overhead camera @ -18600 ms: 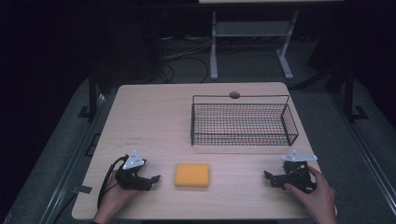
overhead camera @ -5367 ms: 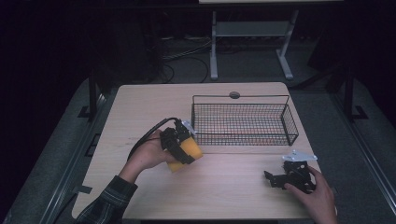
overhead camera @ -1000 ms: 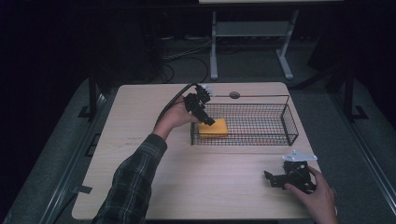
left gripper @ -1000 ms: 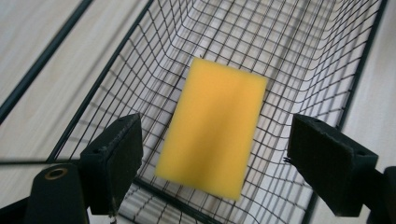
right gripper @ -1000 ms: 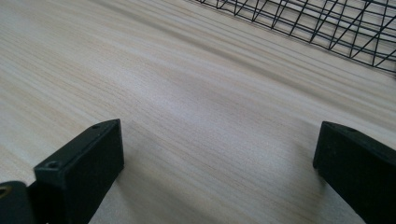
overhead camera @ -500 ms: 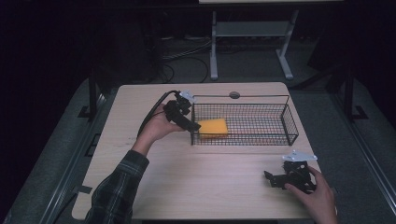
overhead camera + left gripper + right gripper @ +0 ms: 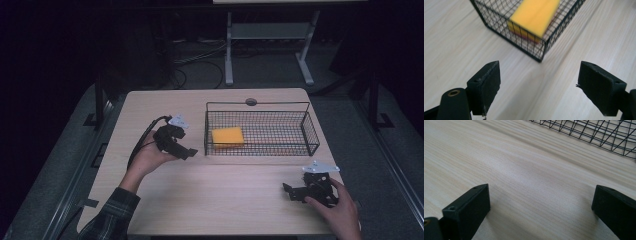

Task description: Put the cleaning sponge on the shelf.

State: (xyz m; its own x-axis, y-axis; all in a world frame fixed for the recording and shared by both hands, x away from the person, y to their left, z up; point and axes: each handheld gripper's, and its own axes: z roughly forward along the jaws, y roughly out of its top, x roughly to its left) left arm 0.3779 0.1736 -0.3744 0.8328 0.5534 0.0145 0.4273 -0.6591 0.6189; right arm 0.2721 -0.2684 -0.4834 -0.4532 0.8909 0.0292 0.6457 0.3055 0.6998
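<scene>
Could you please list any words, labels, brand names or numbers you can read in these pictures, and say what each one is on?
None: no readable text shows in any view.
The sponge in the basket is plain yellow, with no print showing.
The table is bare wood grain.
The left gripper and the right gripper show black jaws without markings.
The grey plates on the grippers in the high view are too small to tell whether they bear any marks.
</scene>
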